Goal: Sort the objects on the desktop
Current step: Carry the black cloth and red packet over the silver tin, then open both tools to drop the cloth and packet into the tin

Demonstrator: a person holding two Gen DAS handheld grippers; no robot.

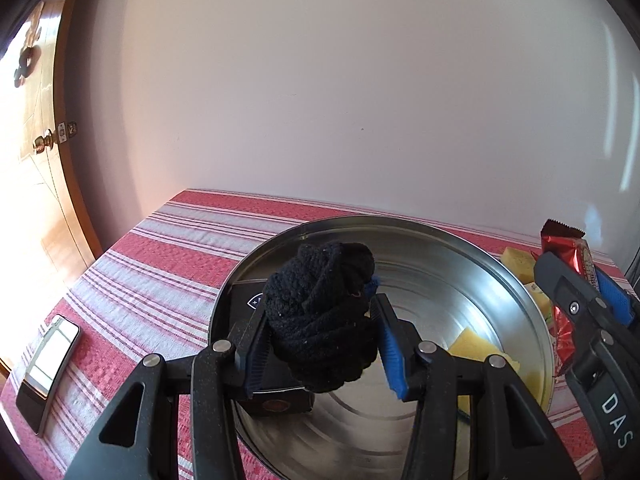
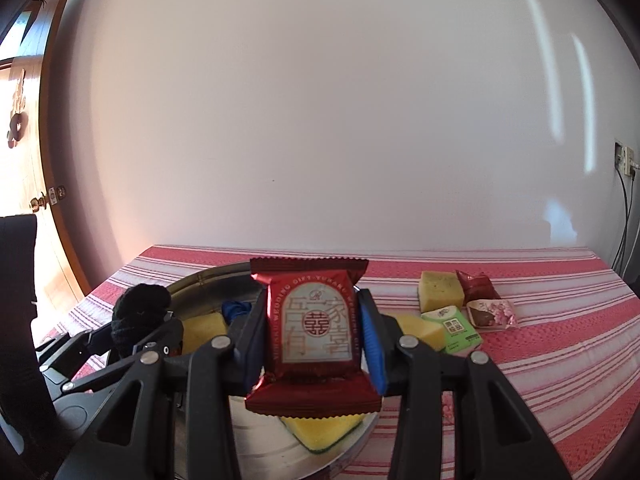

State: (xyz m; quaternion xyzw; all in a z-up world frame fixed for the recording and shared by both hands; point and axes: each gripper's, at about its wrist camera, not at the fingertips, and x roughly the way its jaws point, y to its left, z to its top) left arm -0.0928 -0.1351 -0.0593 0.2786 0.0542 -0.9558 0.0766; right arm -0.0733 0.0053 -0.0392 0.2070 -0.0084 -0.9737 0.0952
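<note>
My left gripper (image 1: 320, 336) is shut on a black knitted ball (image 1: 320, 316), held above the round metal tray (image 1: 516, 280). A dark flat box (image 1: 250, 300) and a yellow sponge (image 1: 472, 346) lie in the tray. My right gripper (image 2: 314, 336) is shut on a red foil snack packet (image 2: 314, 332), held upright over the tray's (image 2: 200, 278) right side. In the left wrist view the right gripper (image 1: 588, 288) stands at the far right with the packet (image 1: 568, 248). The right wrist view shows the left gripper (image 2: 132, 340) at the left with the black ball (image 2: 138, 312).
A phone (image 1: 48, 364) lies on the red striped cloth (image 1: 160, 272) left of the tray. Right of the tray sit a yellow cake block (image 2: 440, 290), a green packet (image 2: 456, 330), a pink packet (image 2: 492, 314) and a red wrapper (image 2: 476, 286). A wall stands behind the table.
</note>
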